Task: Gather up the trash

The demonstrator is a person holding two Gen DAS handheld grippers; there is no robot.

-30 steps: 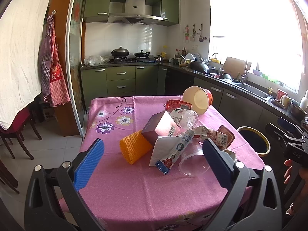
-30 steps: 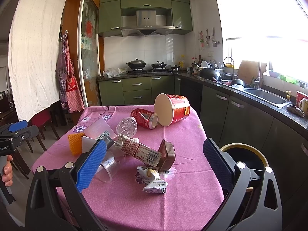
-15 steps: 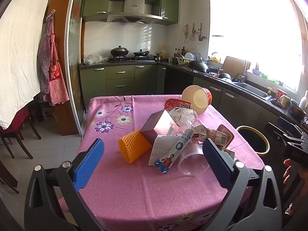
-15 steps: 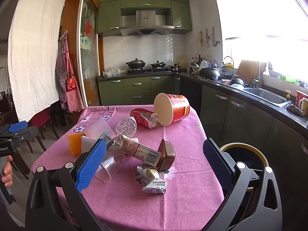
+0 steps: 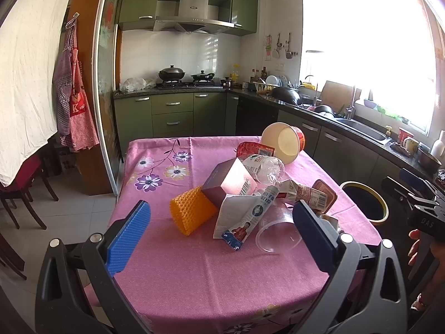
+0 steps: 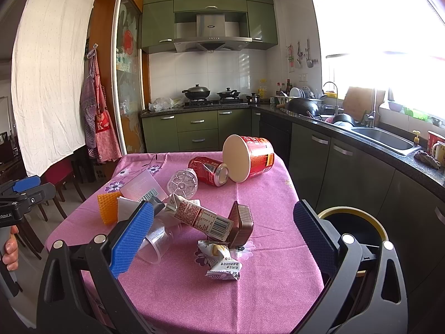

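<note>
Grippers: left gripper (image 5: pixel 221 228) jaws wide, holding nothing | right gripper (image 6: pixel 222 232) jaws wide, holding nothing | trash: red paper tub (image 6: pixel 248 157) and soda can (image 6: pixel 208 171) far, milk carton (image 6: pixel 201 217), clear cup (image 5: pixel 276 232), orange mesh piece (image 5: pixel 192 211) near, all on pink tablecloth (image 5: pixel 194 272) | bin (image 6: pixel 354 224): right of table, on floor.

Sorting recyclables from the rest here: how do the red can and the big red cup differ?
The can is far smaller and slimmer than the cup. The can looks like dented metal with a shiny end; the cup is a smooth, wide tub, cream inside. The can's end is closed, while the cup's mouth is open and it looks empty. Both are red, lie on their sides and touch at the far end of the table.
</note>
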